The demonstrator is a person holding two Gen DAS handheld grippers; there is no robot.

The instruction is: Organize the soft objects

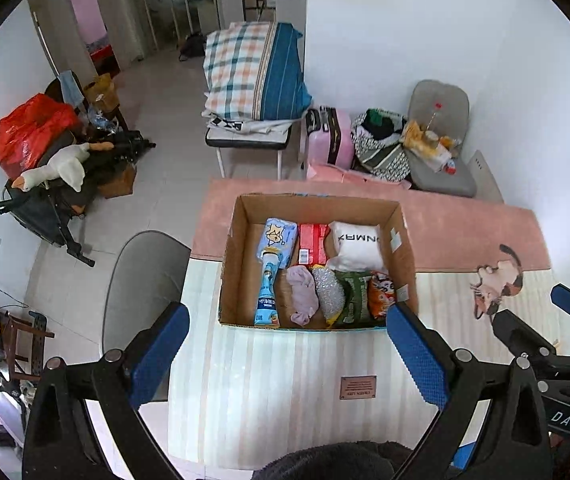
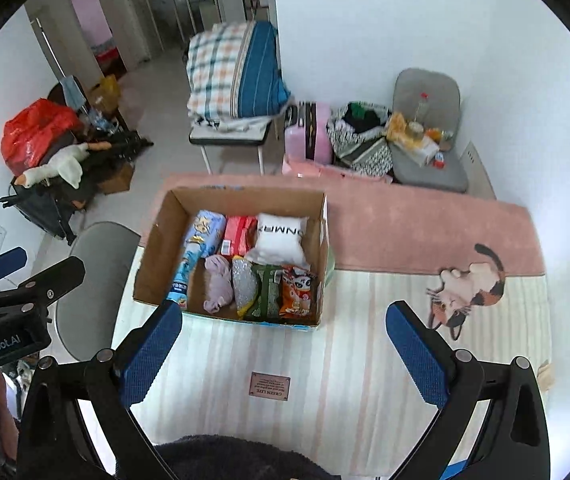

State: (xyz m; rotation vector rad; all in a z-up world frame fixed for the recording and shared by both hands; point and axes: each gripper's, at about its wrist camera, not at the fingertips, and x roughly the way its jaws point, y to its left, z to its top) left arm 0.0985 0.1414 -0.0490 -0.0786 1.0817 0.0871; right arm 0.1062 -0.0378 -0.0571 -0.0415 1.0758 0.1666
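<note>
A cardboard box (image 1: 237,248) (image 2: 157,240) stands on a striped mat. Inside lie a white pillow (image 1: 355,246) (image 2: 281,238), a lilac cloth bundle (image 1: 303,294) (image 2: 219,284), a silver scrubber (image 1: 328,292) (image 2: 243,284), a green packet (image 1: 355,296) (image 2: 269,290), an orange snack bag (image 1: 381,292) (image 2: 299,290), a red pack (image 1: 312,242) (image 2: 237,234) and a blue bottle (image 1: 269,292) (image 2: 183,276). My left gripper (image 1: 287,352) is open and empty just before the box. My right gripper (image 2: 285,356) is open and empty over the mat, to the box's right front.
The mat (image 1: 285,392) has a cat picture (image 2: 469,288) at right and a pink band (image 2: 425,232) at the back. A grey chair (image 1: 141,280) stands left of the table. Beyond are a bedding stack (image 1: 253,76), a pink suitcase (image 1: 331,138) and a floor chair (image 1: 441,140).
</note>
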